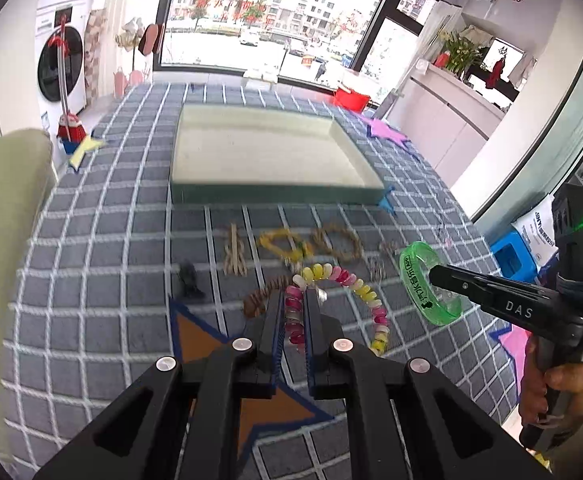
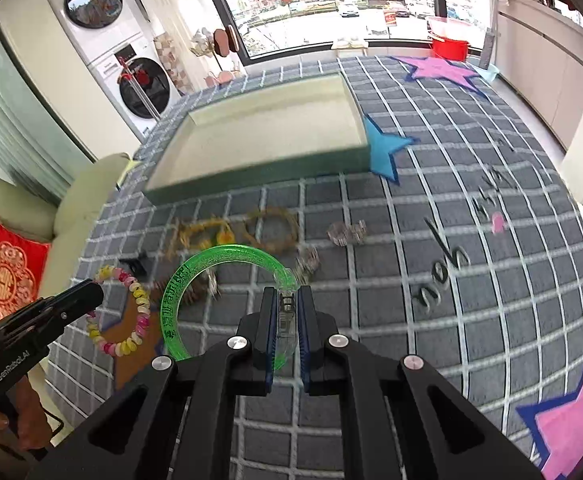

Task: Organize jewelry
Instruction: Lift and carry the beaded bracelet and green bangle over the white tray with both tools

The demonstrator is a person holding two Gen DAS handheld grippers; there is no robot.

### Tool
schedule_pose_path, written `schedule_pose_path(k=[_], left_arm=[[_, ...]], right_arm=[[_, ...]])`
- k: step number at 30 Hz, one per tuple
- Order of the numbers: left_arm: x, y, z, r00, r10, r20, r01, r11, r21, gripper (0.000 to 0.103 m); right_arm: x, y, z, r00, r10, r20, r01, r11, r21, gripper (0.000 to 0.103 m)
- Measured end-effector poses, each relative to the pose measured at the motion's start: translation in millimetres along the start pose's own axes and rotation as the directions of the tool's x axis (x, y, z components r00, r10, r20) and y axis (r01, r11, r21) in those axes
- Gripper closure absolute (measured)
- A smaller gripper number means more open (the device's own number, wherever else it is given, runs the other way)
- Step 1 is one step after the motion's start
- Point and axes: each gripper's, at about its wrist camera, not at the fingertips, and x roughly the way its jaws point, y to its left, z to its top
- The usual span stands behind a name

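My left gripper (image 1: 293, 300) is shut on a pink, yellow and white beaded bracelet (image 1: 373, 300) and holds it above the checked cloth; the bracelet also shows in the right wrist view (image 2: 139, 304). My right gripper (image 2: 289, 300) is shut on a clear green bangle (image 2: 195, 276), lifted off the table; the bangle also shows in the left wrist view (image 1: 411, 276). A cream-lined green tray (image 1: 275, 196) (image 2: 251, 176) stands beyond both. Between them and the tray lie a yellow bracelet (image 1: 281, 244), a brown woven bracelet (image 1: 337, 242), a brown spiral piece (image 1: 261, 296) and a black clip (image 1: 189, 276).
Small clear and silver pieces (image 2: 345, 232) lie right of the woven bracelet. A tan hairpin bundle (image 1: 234, 254) lies left of the yellow bracelet. Coloured stars mark the cloth. A pale green sofa (image 1: 3, 208) stands at the left, cabinets and a red basin (image 2: 449, 48) at the right.
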Motion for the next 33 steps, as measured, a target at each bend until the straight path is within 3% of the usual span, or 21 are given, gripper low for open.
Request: schedule_pose_path(k=[12, 21, 27, 33], left_arm=[[-1.2, 9.8, 115.2, 0.996, 0.017, 0.088, -0.017, 1.0, 0.001, 0.08], [59.2, 41.3, 199.8, 0.996, 0.05, 0.08, -0.046, 0.997, -0.062, 0.08], [118.9, 55.0, 217.5, 0.998, 0.063, 0.024, -0.061, 0.995, -0.079, 0.08], [182.8, 58.9, 219.8, 0.988, 0.151, -0.042, -0.152, 0.988, -0.029, 0.08]], right_arm=[[0.2, 21.1, 122.2, 0.997, 0.062, 0.039, -0.061, 0.998, -0.023, 0.092], [41.2, 27.9, 200.7, 0.999, 0.024, 0.048, -0.022, 0.999, -0.039, 0.092], [91.8, 11.0, 222.7, 1.0, 0.005, 0.017, -0.005, 1.0, 0.015, 0.092], [148.4, -2.0, 230.7, 0.998, -0.056, -0.032, 0.057, 0.998, 0.022, 0.092]])
